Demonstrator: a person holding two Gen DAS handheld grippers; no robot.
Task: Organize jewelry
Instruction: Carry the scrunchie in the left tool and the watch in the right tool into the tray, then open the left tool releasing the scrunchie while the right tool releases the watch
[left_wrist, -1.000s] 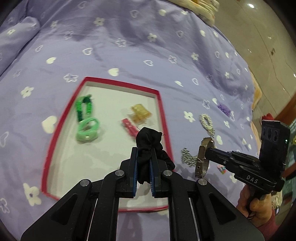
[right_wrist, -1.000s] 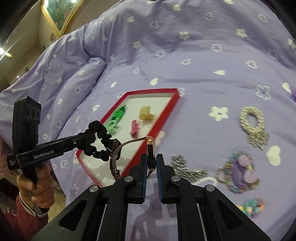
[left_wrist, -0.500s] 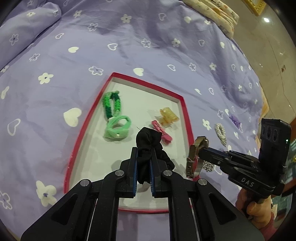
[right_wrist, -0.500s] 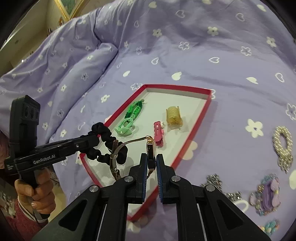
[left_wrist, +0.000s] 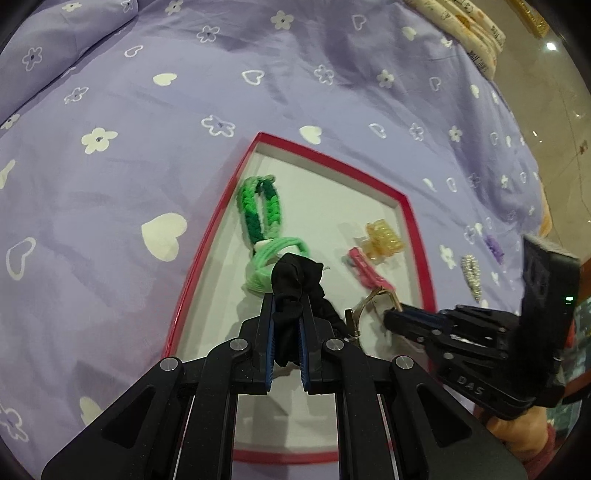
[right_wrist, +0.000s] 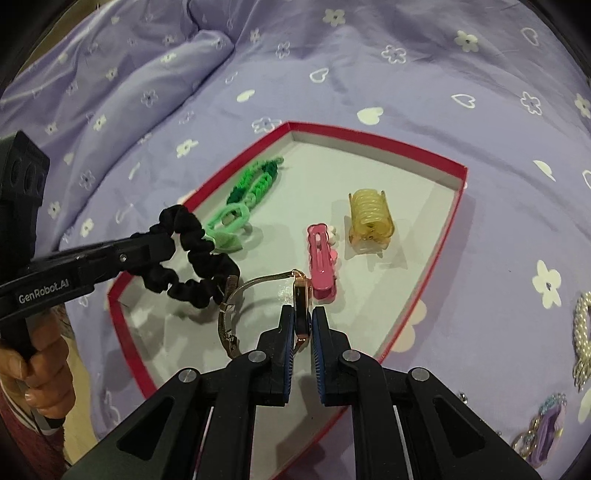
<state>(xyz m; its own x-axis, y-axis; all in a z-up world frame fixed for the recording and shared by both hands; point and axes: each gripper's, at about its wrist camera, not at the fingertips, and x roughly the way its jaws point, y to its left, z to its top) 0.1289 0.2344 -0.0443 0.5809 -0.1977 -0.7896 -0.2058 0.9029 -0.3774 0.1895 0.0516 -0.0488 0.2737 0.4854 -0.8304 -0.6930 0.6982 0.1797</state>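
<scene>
On the bed (right_wrist: 369, 66), the tray (right_wrist: 458, 192) lies under both loads. The left gripper (left_wrist: 287, 325) clamps the scrunchie (right_wrist: 192, 254); the right gripper (right_wrist: 303, 325) pinches the watch (right_wrist: 301, 306). The scrunchie at 9 o'clock touches the watch's band, so releasing could snag them, I judge.

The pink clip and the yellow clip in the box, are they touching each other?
Apart. In the right wrist view, bare white floor of the red box shows between the pink hair clip and the yellow claw clip.
</scene>
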